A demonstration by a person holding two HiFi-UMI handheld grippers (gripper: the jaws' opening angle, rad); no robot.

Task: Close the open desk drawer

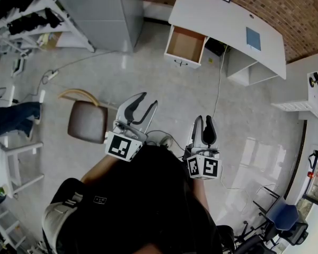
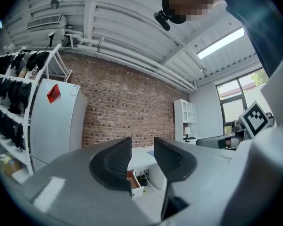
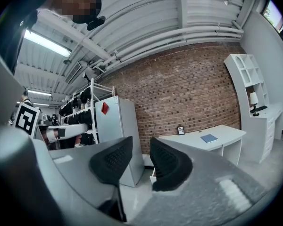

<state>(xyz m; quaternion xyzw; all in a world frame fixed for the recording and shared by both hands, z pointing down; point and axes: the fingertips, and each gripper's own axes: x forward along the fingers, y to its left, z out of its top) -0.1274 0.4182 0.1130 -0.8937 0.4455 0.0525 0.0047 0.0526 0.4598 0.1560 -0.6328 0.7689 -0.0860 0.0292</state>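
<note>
White worktop (image 1: 222, 20) along the brick wall (image 1: 302, 15), head view. Its wood-lined drawer (image 1: 185, 45) stands pulled out at the worktop's left end, over the pale floor (image 1: 164, 89). The left gripper (image 1: 148, 100) and right gripper (image 1: 204, 119) are held side by side, well apart from the drawer, which lies at their 12 o'clock. Both sets of fingers (image 2: 114, 166) are released, pads apart and grasping nothing. A blue book (image 1: 253, 38) lies on the worktop at the drawer's 3 o'clock. A brown chair (image 1: 88, 121) stands at the left gripper's 9 o'clock.
</note>
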